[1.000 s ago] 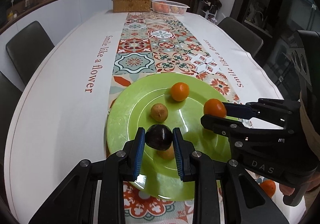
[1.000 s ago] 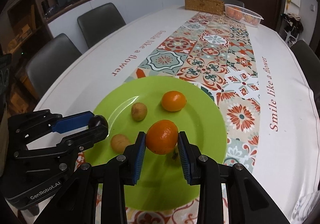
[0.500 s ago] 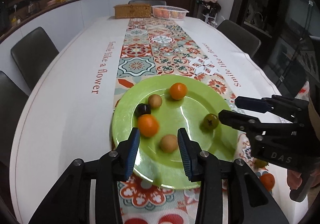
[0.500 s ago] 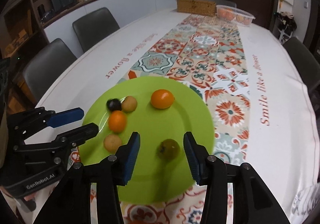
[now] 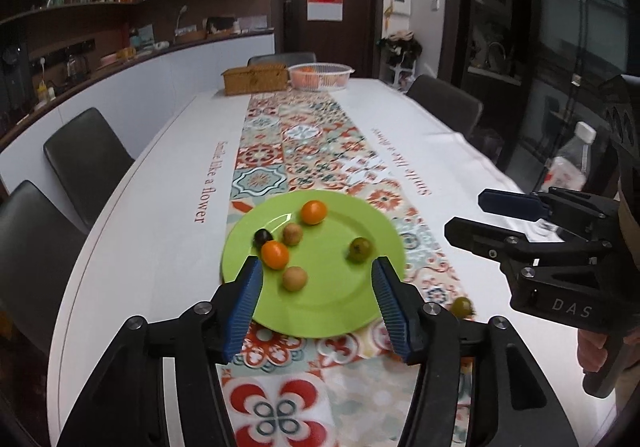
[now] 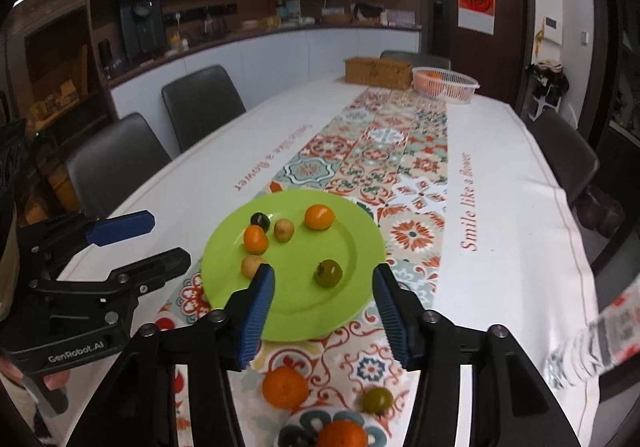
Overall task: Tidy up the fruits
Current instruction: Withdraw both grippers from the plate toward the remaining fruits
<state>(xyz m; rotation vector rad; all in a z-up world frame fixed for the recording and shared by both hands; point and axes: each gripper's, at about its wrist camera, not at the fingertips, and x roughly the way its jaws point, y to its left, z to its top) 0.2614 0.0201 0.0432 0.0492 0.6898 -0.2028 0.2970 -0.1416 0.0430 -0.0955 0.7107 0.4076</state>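
Note:
A green plate (image 5: pixel 332 307) (image 6: pixel 288 311) lies on the patterned runner. On it are two oranges (image 5: pixel 314 212) (image 5: pixel 275 254), a dark plum (image 5: pixel 263 236), two tan fruits (image 5: pixel 292 234) (image 5: pixel 295 278) and a green fruit (image 5: pixel 360 248) (image 6: pixel 328 272). My left gripper (image 5: pixel 316 295) is open and empty, raised at the plate's near edge. My right gripper (image 6: pixel 322 303) is open and empty, raised at the plate's near right side. Loose on the runner under it are an orange (image 6: pixel 285 387), a green fruit (image 6: pixel 377 400), another orange (image 6: pixel 342 434) and a dark fruit (image 6: pixel 296 437).
A wicker box (image 5: pixel 256 79) and a white basket of oranges (image 5: pixel 320 76) stand at the table's far end. Dark chairs (image 5: pixel 86 163) line both sides. A water bottle (image 6: pixel 592 347) is at the right edge. A green fruit (image 5: pixel 463 306) lies right of the plate.
Both grippers let go of their fruits, the plum and an orange, onto the plate, opened wide and pulled back and up. A green fruit now lies on the plate.

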